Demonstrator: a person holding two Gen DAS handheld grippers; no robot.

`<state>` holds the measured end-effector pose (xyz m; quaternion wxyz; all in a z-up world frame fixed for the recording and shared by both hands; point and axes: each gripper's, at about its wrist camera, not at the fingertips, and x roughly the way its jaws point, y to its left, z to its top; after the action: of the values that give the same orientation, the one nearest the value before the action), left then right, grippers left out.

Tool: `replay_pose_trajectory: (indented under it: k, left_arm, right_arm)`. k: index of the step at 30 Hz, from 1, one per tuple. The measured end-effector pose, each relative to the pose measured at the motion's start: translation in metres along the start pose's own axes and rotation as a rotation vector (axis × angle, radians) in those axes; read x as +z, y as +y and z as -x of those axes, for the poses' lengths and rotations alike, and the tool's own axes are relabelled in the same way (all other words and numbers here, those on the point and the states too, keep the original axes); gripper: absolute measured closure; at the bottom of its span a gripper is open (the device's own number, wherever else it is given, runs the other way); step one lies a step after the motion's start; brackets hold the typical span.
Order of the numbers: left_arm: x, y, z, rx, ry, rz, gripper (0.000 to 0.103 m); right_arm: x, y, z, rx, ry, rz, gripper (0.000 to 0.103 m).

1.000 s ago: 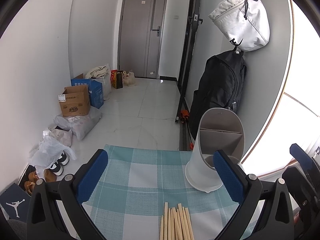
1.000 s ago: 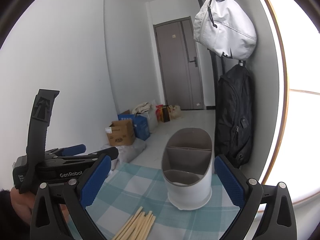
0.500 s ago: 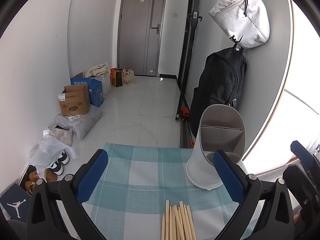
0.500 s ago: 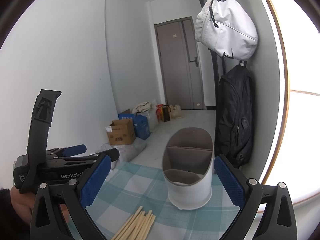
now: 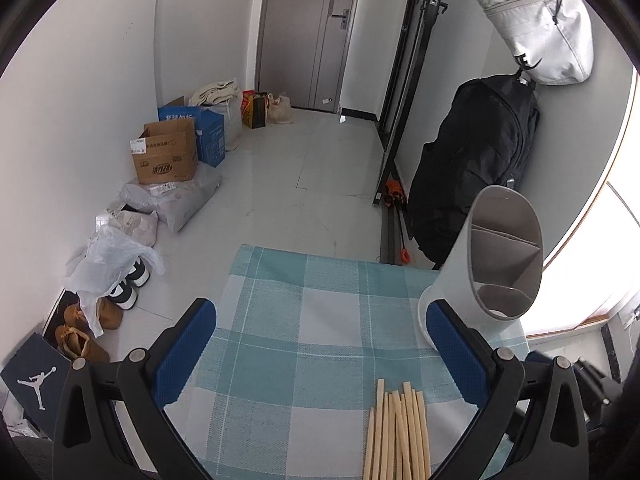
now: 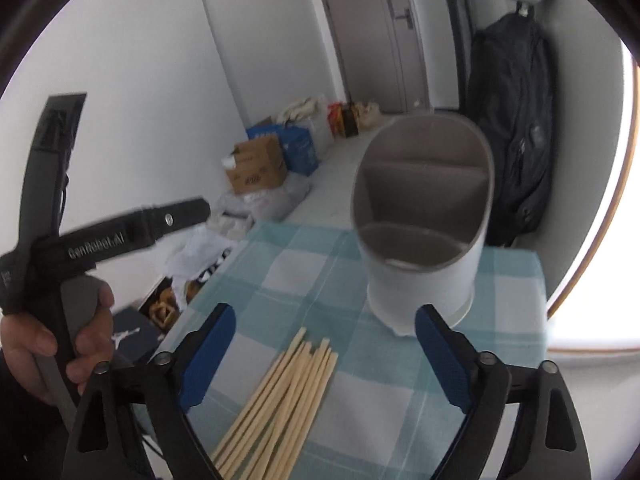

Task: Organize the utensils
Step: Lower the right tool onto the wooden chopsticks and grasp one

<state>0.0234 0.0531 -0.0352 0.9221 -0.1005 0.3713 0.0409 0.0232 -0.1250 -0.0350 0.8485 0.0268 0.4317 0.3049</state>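
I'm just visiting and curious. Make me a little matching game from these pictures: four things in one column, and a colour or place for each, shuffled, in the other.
Things:
1. chopsticks
2. utensil holder
3. backpack
4. cardboard box

Descriptions:
A. black, hanging against the wall
B. brown, on the floor by the wall
C. pale wood, lying in a bundle on the checked cloth
D. white, standing upright on the checked cloth, with dividers inside

Pairs: 1-C, 2-D, 3-A, 4-B
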Motion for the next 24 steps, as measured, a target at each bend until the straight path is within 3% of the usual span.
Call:
replay_pose_trajectory:
  k: [1,4,7,10,12,15,19,24]
  left_arm:
    - [0.001,0.004,-0.002,0.005,0.007,0.011,0.001]
    - [0.000,0.018,-0.007,0.023,0.034,0.039,0.001]
    - [-0.002,0.031,-0.011,0.032,0.059,0.061,0.001]
    - [-0.004,0.041,-0.013,0.038,0.078,0.073,0.001]
    - [-0.005,0.046,-0.013,0.038,0.088,0.083,0.001]
    - [-0.005,0.053,-0.012,0.038,0.090,0.090,0.001]
    - [-0.005,0.065,-0.013,0.030,0.091,0.114,0.001]
    - [-0.004,0.075,-0.013,0.015,0.094,0.139,0.001]
  right_arm:
    - [-0.001,0.001,-0.017,0.021,0.082,-0.010,0.027]
    - [-0.006,0.011,-0.048,0.078,0.209,-0.008,0.034]
    - [-0.005,0.022,-0.071,0.065,0.276,0.016,0.036]
    - [-0.001,0.028,-0.093,0.041,0.332,0.027,0.050]
    - [0.001,0.032,-0.103,0.015,0.377,0.040,0.050]
    - [0.000,0.032,-0.114,-0.031,0.415,0.052,0.060]
    - [-0.003,0.029,-0.121,-0.077,0.470,0.042,0.063]
    - [-0.005,0.030,-0.122,-0.107,0.461,0.031,0.078]
